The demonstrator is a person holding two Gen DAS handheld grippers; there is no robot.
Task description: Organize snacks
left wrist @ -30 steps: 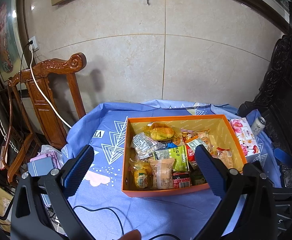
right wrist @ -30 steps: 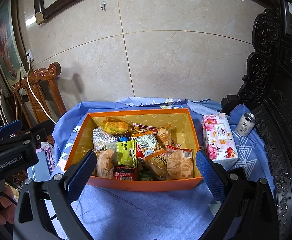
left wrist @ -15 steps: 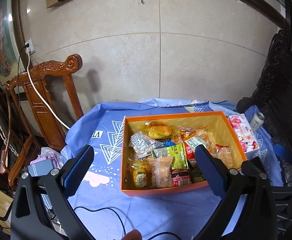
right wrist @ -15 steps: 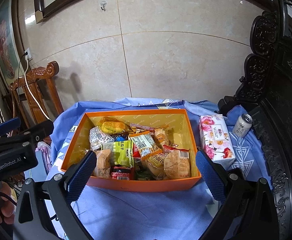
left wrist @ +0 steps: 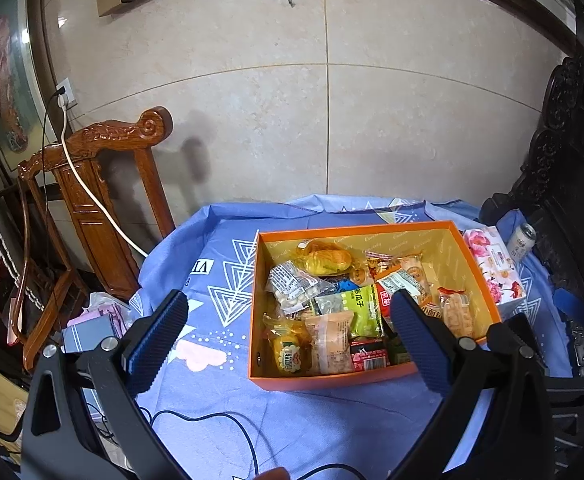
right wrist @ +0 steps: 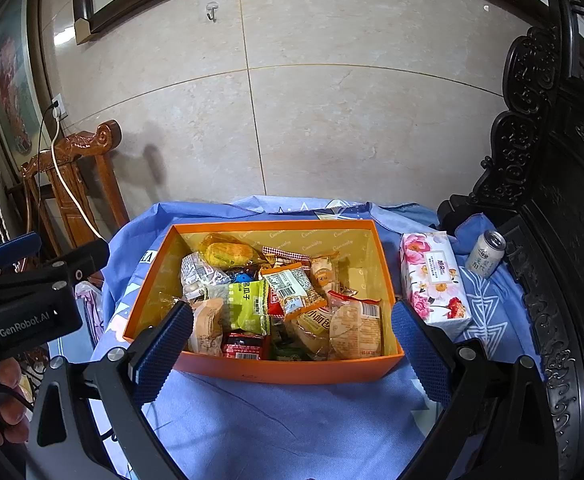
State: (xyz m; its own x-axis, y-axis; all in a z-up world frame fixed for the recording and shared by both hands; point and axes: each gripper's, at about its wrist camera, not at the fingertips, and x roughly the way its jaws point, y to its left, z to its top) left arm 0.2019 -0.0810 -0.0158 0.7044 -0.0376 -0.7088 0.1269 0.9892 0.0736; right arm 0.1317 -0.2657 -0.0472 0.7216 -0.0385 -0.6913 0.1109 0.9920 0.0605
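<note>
Change over the last second is small: both cameras drifted slightly, snacks in the same lay in the box, nothing picked or placed, so no visible progress either way. Left gripper (left wrist: 288,316) wide open, empty, hovering over the blue cloth on the tabletop (left wrist: 220,248), left of the orange box (left wrist: 332,380). Its body reads "GenRobot.AI" in the right wrist view. Right gripper (right wrist: 292,322) also wide open, empty, lined up on the box's near wall. All snacks (right wrist: 276,300) sit piled loose inside the box: fits either a full box awaiting sorting or a finished collection. Readable: green packet (right wrist: 248,304) "瓜子", bread pack (right wrist: 312,324) "小面包", barcodes elsewhere. Right of the box: floral tissue pack (right wrist: 432,280), then a drink can (right wrist: 486,254), print too small to read.
</note>
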